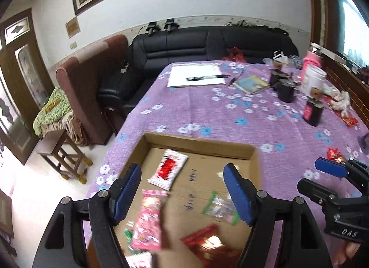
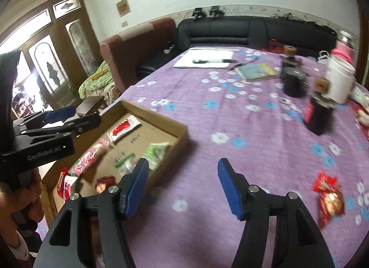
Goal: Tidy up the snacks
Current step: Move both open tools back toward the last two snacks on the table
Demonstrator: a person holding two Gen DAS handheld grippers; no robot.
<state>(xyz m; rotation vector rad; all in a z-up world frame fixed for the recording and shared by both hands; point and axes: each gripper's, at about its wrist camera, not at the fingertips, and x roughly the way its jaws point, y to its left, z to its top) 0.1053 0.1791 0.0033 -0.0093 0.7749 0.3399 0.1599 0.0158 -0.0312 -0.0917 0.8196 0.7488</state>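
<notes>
the table (image 2: pixel 230 129), spread with a purple flowered cloth, fills most of both views. on it, at lower centre of the left wrist view and left of centre in the right wrist view, lies the shallow cardboard box (image 1: pixel 198 143) that takes the snacks. inside it: a white-and-red packet (image 1: pixel 168 170) near the far wall, a pink packet (image 1: pixel 148 219) at lower left, a green-and-clear wrapper (image 1: pixel 219 208) toward the right wall, a red wrapper (image 1: pixel 205 240) at the bottom, and a green packet (image 2: pixel 156 152) against the near-right wall (motion blur hides any lettering).

judging by this, the sorting is well along and the step in hand is the fetch of what remains outside. a red snack packet (image 2: pixel 328 196) lies on the cloth at lower right of the right wrist view, well apart from the box.

the left claw (image 1: pixel 182 189) hangs over the box, fingers spread, nothing between them. the right claw (image 2: pixel 182 185) hovers above bare cloth, also spread and empty. the next move likely calls for the right claw to swing toward the lower right, straddle the red packet and close on it.
</notes>
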